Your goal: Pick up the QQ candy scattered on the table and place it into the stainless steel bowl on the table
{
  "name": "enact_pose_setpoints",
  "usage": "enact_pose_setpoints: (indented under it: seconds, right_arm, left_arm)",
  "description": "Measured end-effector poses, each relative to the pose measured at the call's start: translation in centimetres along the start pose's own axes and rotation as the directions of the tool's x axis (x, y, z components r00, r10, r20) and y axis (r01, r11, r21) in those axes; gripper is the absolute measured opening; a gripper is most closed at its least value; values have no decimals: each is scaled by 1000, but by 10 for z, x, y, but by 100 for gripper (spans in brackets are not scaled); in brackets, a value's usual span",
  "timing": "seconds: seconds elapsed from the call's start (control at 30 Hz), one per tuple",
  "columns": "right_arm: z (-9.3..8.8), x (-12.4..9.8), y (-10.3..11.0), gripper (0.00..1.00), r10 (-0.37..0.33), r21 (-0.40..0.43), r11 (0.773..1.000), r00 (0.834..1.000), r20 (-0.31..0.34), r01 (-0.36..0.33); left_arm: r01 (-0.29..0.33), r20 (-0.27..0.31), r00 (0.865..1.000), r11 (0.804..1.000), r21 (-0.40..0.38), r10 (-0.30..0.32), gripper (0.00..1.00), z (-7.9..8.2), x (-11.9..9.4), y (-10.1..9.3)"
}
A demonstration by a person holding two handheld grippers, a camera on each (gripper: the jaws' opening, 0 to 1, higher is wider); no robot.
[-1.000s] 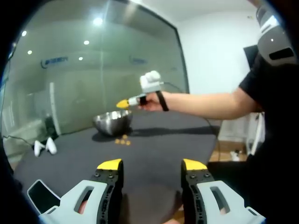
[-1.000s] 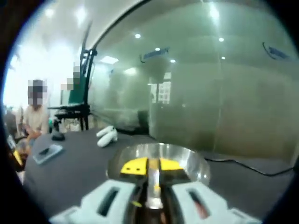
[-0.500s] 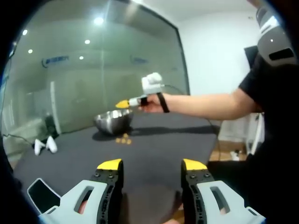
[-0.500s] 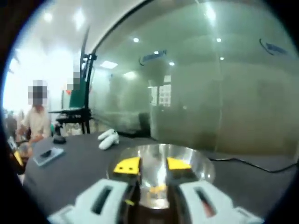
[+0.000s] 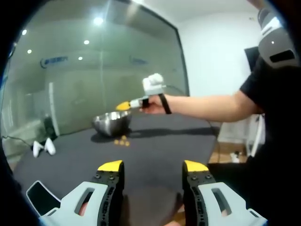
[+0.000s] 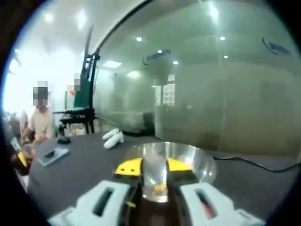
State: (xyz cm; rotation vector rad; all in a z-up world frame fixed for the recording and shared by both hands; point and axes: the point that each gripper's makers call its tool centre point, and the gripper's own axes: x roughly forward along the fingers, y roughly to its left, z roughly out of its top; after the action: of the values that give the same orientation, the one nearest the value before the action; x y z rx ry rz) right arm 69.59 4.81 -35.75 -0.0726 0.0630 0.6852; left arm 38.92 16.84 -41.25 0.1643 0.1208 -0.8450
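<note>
The right gripper [image 6: 154, 165], jaws spread, hangs over the stainless steel bowl [image 6: 200, 162] near the tabletop's far edge, seemingly dropping candy; next it must fetch the QQ candy [image 5: 122, 141] beside the bowl, while the spread left gripper [image 5: 153, 166] idles.

A dark desk [image 5: 155, 150] carries a stainless steel bowl [image 5: 112, 123], with a small cluster of QQ candy [image 5: 121, 141] just beside it. Two white controllers [image 5: 41, 148] and a phone [image 6: 53, 156] lie farther off, near a black cable [image 6: 254, 165].
</note>
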Motion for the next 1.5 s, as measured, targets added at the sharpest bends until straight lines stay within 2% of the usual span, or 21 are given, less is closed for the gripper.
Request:
enact_pose_setpoints:
  seconds: [0.17, 0.37, 0.47, 0.57, 0.7, 0.77, 0.87, 1.03, 1.33, 1.5]
  right_arm:
    - [4, -19, 9, 20, 29, -25, 999, 999, 23, -29]
    - [-3, -46, 12, 20, 59, -33, 998, 998, 19, -59]
    - [-6, -65, 19, 19, 57, 11, 998, 998, 26, -58]
    - [-9, -83, 25, 20, 69, 14, 997, 997, 27, -70]
    - [-24, -99, 33, 20, 95, 3, 995, 995, -5, -95]
    - [-31, -107, 40, 20, 127, 53, 991, 992, -8, -126]
    - [-48, -115, 48, 20, 142, 15, 990, 989, -45, -141]
    - [-69, -115, 60, 20, 168, -14, 985, 981, -99, -170]
    - [-73, -98, 76, 20, 210, -23, 977, 971, -112, -214]
    - [-89, -79, 78, 20, 235, -14, 971, 960, -152, -240]
  left_arm:
    - [-2, -3, 1000, 1000, 2, 2, 51, -1, 0, 0]
    - [4, 0, 1000, 1000, 6, -4, 51, 0, 1, 1]
    - [5, -1, 1000, 1000, 7, -5, 51, 0, 2, 1]
    - [9, 3, 1000, 1000, 3, -9, 51, 1, 2, 0]
    - [8, -1, 1000, 1000, 6, -8, 51, 0, 3, 0]
    - [10, 0, 1000, 1000, 4, -10, 51, -1, 4, -1]
    - [13, -3, 1000, 1000, 9, -13, 51, -1, 5, -2]
    - [21, 3, 1000, 1000, 17, -21, 51, 3, 7, -4]
    - [9, -15, 1000, 1000, 11, -8, 50, -1, 7, -2]
    - [-11, -25, 1000, 1000, 6, 11, 50, -5, 4, 3]
